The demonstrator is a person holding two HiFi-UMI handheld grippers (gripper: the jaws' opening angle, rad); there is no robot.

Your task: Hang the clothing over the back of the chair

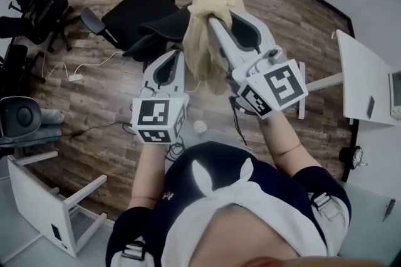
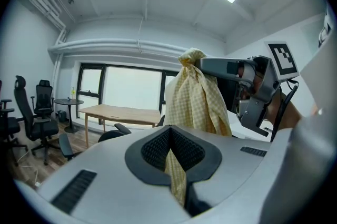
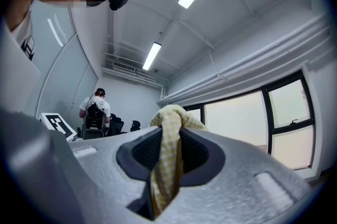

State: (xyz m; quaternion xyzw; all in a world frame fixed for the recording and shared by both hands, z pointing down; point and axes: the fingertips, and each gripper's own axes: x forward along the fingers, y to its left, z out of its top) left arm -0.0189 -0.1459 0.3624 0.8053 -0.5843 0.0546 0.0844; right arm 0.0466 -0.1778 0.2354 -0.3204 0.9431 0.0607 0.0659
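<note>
Possibly the pale yellow checked cloth garment (image 1: 202, 40), bunched in the air over the black mesh office chair (image 1: 135, 12), could slide off that chair's curved backrest if released as a wad, or drop short of it. The left gripper (image 1: 180, 57) and right gripper (image 1: 216, 20) are each nearly closed, pinching its fabric. Count: one garment, two grippers, one chair beneath.

L tongs (image 1: 174, 56) held lower, approx level, jaws pinched on cloth (image 1: 202, 40). R tongs (image 1: 214, 20) higher + farther fwd, tipped slightly up, jaws clamped on same cloth. Both forearms (image 1: 149, 165) stretched out ahead of torso.
</note>
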